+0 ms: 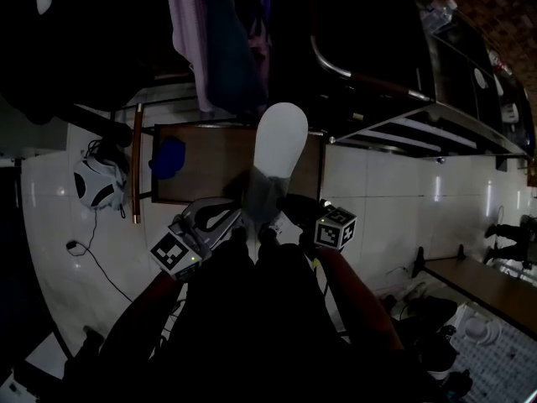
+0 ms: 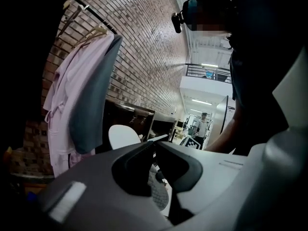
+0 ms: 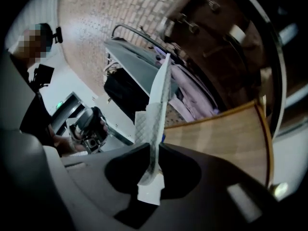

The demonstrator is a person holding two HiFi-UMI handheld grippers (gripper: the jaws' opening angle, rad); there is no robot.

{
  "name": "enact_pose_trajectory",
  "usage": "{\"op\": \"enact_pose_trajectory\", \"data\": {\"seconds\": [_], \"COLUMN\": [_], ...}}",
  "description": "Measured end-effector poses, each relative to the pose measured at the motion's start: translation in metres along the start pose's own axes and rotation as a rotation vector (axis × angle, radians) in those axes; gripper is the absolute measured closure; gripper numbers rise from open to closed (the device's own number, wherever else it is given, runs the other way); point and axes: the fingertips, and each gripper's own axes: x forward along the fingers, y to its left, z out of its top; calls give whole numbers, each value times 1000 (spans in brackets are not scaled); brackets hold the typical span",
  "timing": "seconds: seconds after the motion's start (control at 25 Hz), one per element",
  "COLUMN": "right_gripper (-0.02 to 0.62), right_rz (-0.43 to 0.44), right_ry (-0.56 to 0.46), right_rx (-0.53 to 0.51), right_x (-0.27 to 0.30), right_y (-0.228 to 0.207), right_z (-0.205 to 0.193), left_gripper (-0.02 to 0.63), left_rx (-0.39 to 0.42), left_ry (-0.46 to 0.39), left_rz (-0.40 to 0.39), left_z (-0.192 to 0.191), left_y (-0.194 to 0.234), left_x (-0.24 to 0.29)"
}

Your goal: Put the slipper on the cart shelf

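Note:
The slipper [image 1: 281, 141], white-soled with a grey quilted upper, is held up on edge over the wooden cart shelf [image 1: 210, 187]. My right gripper [image 1: 275, 223] is shut on its near end; in the right gripper view the slipper [image 3: 161, 95] stands edge-on, pinched between the jaws of the right gripper [image 3: 153, 150], with the shelf [image 3: 216, 138] beyond. My left gripper [image 1: 237, 217] comes in from the left at the same end. In the left gripper view the left gripper [image 2: 154, 146] has its jaws closed on a thin quilted edge, and the white sole [image 2: 122, 134] rises behind.
A blue object [image 1: 168, 158] lies on the shelf's left part, beside the cart's orange side rail [image 1: 136, 162]. Clothes [image 1: 218, 40] hang behind the cart. A steel counter [image 1: 403, 112] stands to the right. A white headset and cable [image 1: 96, 183] lie on the tiled floor at left.

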Motion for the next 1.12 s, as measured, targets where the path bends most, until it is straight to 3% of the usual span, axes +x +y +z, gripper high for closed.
{"op": "enact_pose_trajectory", "data": {"seconds": [0.44,0.6,1.0,1.12], "right_gripper": [540,540,540,540], "right_rz": [-72,-64,-166,-182], "right_ry": [-185,-286,-346,-332], "right_rx": [-361,-414,-667,-688], "right_x": [-58,-81,-111,-112], "right_y": [71,97,129,124], "right_z": [90,114,147,145], "left_gripper": [586,588,598,600], "left_rx": [59,85,114,113], "left_ry": [-33,-40,-49,-44], "left_rz": [-5,2,-14,-33], "left_z": [38,46,63,68], "left_y": [-13,-15,-28,-33], "left_x": [5,12,27,30]}}
